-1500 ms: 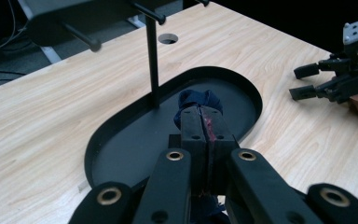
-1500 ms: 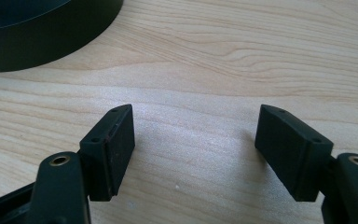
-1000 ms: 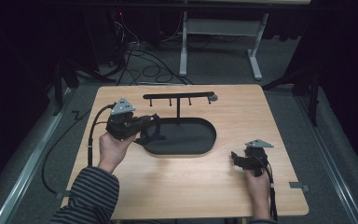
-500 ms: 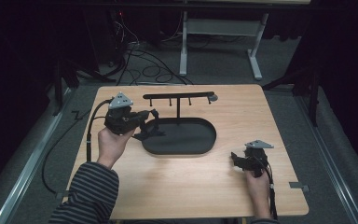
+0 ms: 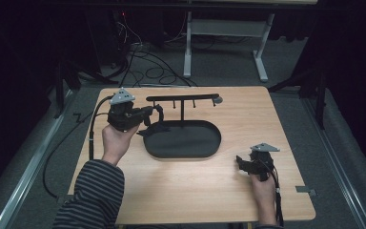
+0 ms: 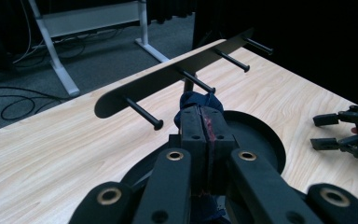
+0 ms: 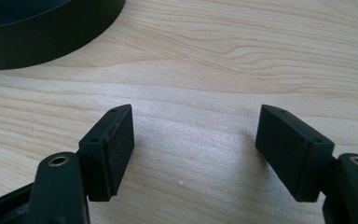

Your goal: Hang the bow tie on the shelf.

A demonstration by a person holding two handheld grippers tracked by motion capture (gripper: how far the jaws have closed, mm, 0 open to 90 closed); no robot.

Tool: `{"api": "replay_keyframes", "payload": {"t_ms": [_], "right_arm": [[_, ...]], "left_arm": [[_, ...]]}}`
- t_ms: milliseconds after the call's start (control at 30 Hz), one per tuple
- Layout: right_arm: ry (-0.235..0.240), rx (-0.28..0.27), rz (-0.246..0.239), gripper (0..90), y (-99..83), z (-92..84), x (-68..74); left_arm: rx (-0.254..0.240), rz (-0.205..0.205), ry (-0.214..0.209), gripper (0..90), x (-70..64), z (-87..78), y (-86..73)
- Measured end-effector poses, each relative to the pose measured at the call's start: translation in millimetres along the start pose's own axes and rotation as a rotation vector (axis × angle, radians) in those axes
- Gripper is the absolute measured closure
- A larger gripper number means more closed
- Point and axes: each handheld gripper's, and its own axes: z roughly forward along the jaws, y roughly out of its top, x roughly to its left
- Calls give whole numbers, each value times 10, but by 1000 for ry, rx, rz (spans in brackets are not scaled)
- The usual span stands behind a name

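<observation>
The left gripper [image 6: 204, 140] is clamped on a dark blue cloth [image 6: 196, 101], raised toward the peg rack [image 5: 183, 98] near the table's far edge; next, hooking it onto a peg [image 6: 142, 113]; the right gripper [image 7: 196, 149] rests apart near the right edge.

The work surface is a light wooden table [image 5: 248, 186] with rounded corners, its pale grain lit brightly from above while the surroundings fall into near darkness. Beneath and around it lies a grey carpeted floor [image 5: 333, 157]. Beyond the far edge of the table, black cables [image 5: 138, 57] sprawl in loops across the carpet, and a white metal desk frame [image 5: 228, 36] stands with its splayed feet on the floor. Black curtains [image 5: 343, 43] close off the back and the side of the room. A pale metal rail [image 5: 24, 176] runs along the floor beside the table.
</observation>
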Motion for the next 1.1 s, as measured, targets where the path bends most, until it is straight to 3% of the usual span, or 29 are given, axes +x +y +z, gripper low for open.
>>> {"api": "replay_keyframes", "payload": {"t_ms": [1100], "right_arm": [[1, -2, 0, 291, -1, 1, 0]], "left_arm": [[8, -15, 71, 886, 165, 287, 43]]}}
